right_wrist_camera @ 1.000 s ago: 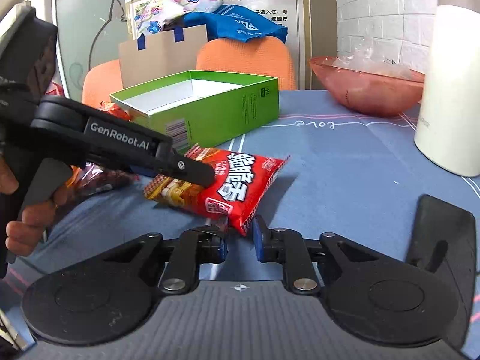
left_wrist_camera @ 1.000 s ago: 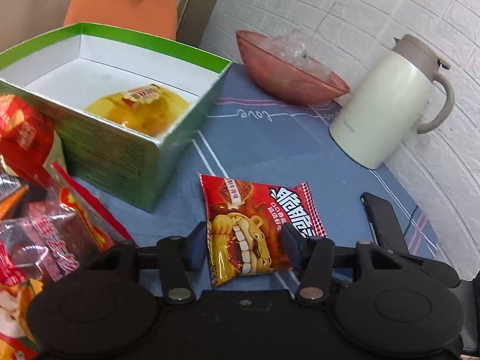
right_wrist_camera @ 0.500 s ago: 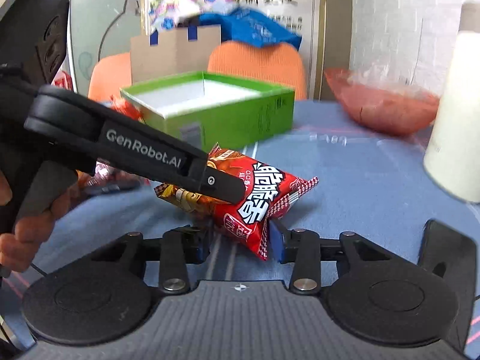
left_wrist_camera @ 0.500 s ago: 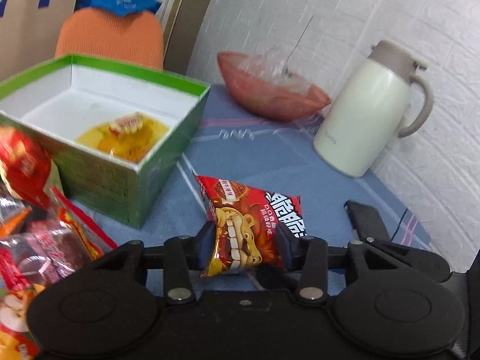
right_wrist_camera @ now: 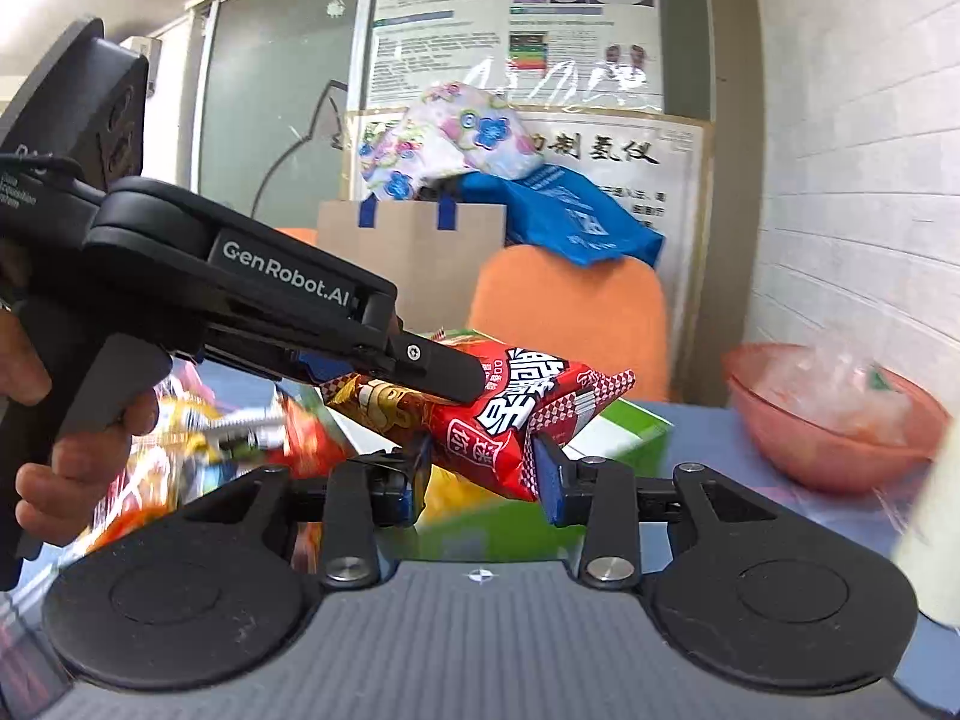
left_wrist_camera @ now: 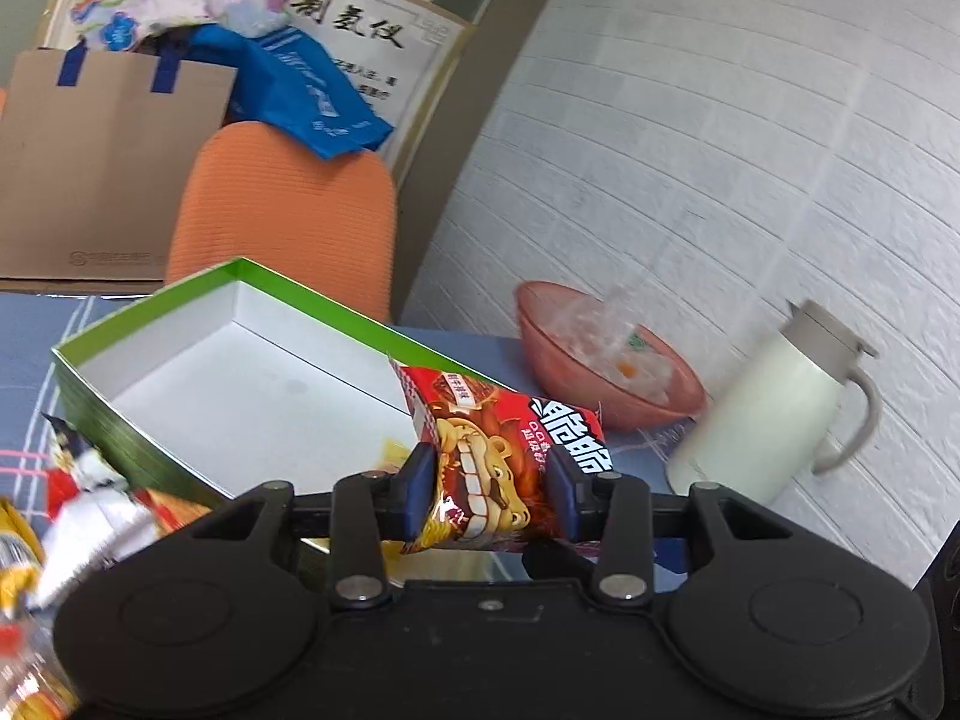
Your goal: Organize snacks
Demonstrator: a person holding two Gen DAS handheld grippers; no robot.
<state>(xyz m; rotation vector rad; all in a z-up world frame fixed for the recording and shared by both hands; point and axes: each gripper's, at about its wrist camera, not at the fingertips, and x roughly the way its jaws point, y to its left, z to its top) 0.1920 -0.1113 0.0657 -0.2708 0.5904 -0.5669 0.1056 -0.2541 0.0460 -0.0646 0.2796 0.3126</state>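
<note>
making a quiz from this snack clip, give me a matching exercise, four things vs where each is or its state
Things:
1. red snack bag
2. green box
3. pink bowl
4. white jug

Places or states:
A. holds clear plastic
B. held up in the left gripper
C. nearest the brick wall
D. open, white inside

Pairs: 1-B, 2-D, 3-A, 4-C

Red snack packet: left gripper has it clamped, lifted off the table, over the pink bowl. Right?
Not the bowl. In the left wrist view the left gripper holds the red snack packet clamped and lifted over the green box; the pink bowl sits off to the right.
</note>
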